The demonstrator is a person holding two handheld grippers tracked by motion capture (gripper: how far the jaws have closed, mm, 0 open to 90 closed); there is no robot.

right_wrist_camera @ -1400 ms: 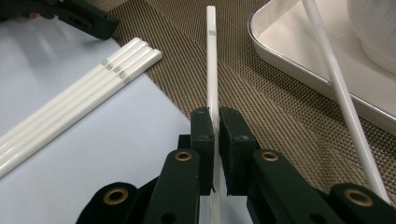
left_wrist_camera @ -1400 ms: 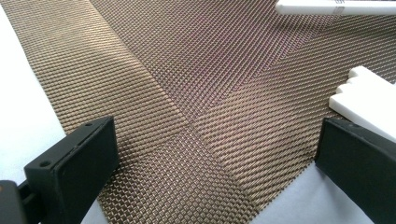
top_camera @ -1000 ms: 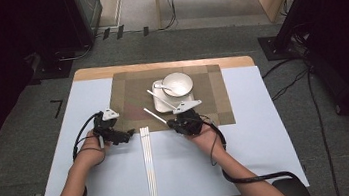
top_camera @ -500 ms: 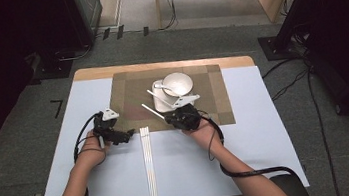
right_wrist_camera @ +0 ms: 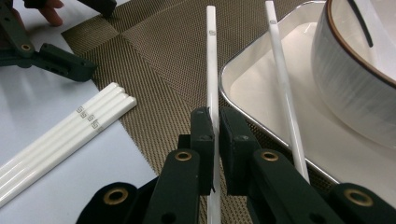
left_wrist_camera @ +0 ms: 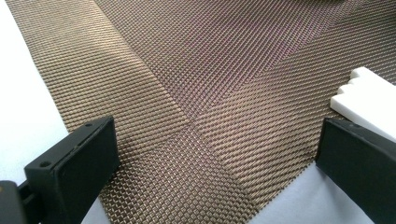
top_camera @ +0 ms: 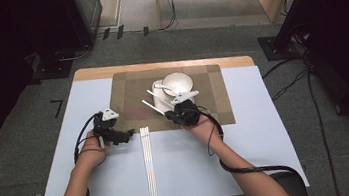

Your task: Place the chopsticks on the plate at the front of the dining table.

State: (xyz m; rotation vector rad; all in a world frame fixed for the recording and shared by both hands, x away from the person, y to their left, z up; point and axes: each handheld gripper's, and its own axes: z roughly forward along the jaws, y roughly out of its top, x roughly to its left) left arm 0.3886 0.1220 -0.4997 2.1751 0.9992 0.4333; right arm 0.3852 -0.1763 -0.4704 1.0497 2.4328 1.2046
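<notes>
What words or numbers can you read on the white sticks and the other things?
No words or numbers can be read.
Small grey square marks near the ends of the three long white chopsticks lying on the table: too small to read.
The same mark on the white chopstick in the right gripper: unreadable.

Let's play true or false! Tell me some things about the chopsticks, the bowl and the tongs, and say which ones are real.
1. The right tongs are pinching a white chopstick. True.
2. The left tongs are squeezed shut on a spoon. False: their jaws stand wide apart over the woven placemat, with nothing between them.
3. The white bowl sits on a white tray. True.
4. The chopsticks on the table lie on top of the placemat. False: they lie side by side on the pale table, their tips just at the mat's edge.
5. The bowl is tipped over on its side. False: it stands upright.
</notes>
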